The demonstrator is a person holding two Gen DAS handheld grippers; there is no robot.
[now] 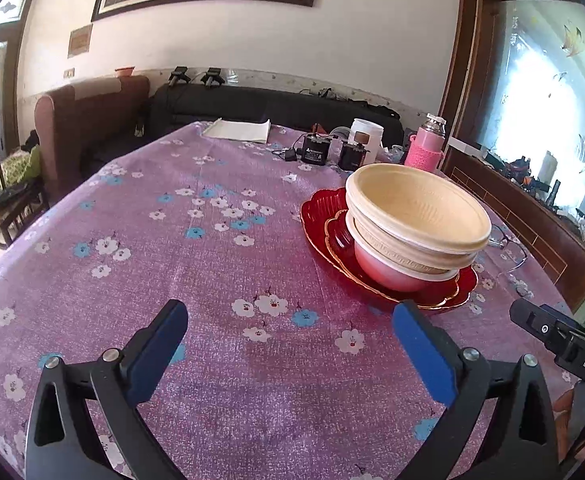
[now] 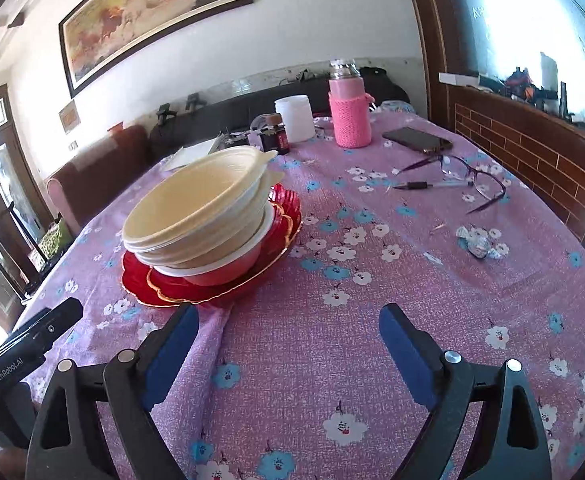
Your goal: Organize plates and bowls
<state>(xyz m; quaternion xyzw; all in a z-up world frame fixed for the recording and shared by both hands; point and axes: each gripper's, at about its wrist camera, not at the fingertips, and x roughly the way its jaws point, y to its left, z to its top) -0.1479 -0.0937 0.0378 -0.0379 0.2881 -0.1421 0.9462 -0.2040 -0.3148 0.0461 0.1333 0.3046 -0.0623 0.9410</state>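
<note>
A: Nearest first?
B: The left claw (image 1: pixel 290 326) is spread wide over bare cloth, nothing between its blue pads; its black frame is cut off at the bottom edge. The right claw (image 2: pixel 288 330) is spread likewise, nothing pinched.
A: And the dishes?
B: Just beyond both claws, a stack: 2 scalloped red plates (image 1: pixel 448 294) with gilt rims, a pink bowl (image 1: pixel 388 270) on them, cream ribbed bowls (image 1: pixel 416 210) nested above, slightly tilted. How many cream bowls, I cannot tell.
A: Room to move?
B: The purple flowered worktop (image 1: pixel 220 264) is open left of the stack. Farther right lie glasses (image 2: pixel 468 178), a pen (image 2: pixel 432 185) and a phone (image 2: pixel 416 139); a pink knit-sleeved flask (image 2: pixel 350 114) stands far back.
</note>
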